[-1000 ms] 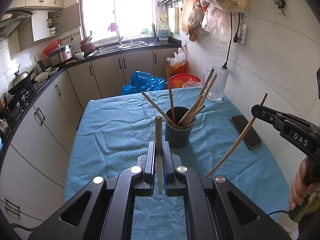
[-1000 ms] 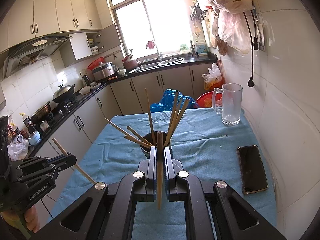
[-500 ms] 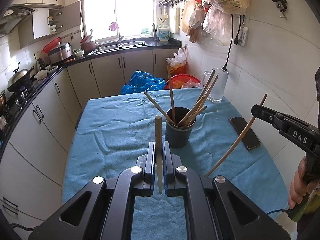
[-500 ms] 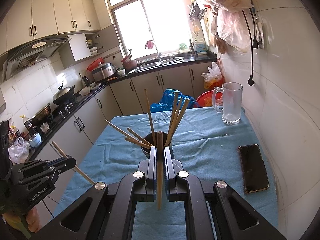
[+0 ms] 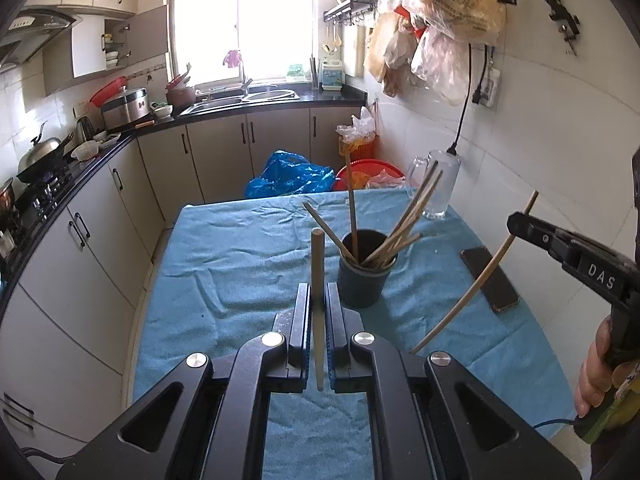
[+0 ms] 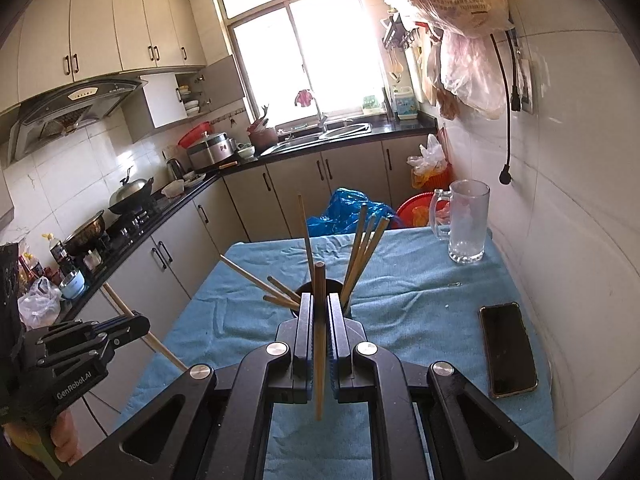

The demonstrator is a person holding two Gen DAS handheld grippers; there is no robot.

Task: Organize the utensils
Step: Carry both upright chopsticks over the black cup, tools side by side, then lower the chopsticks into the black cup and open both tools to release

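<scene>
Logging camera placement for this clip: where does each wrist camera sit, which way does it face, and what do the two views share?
Left wrist: on the left gripper, shut on a chopstick, facing the dark cup; right gripper and hand at right.
Right wrist: on the right gripper, shut on a darker chopstick, facing the cup; left gripper lower left.
Shared: cup, blue cloth, phone, glass mug.

At frame centre the right gripper (image 6: 319, 308) is clamped on a chopstick (image 6: 319, 320) standing upright. Just behind it a dark cup (image 6: 346, 312) holds more chopsticks (image 6: 362, 248) (fanned outward) on the blue cloth (image 6: 420, 304). At lower left the left gripper (image 6: 136, 326) pinches another chopstick (image 6: 160, 346). A phone (image 6: 507, 350) lies at right.
</scene>
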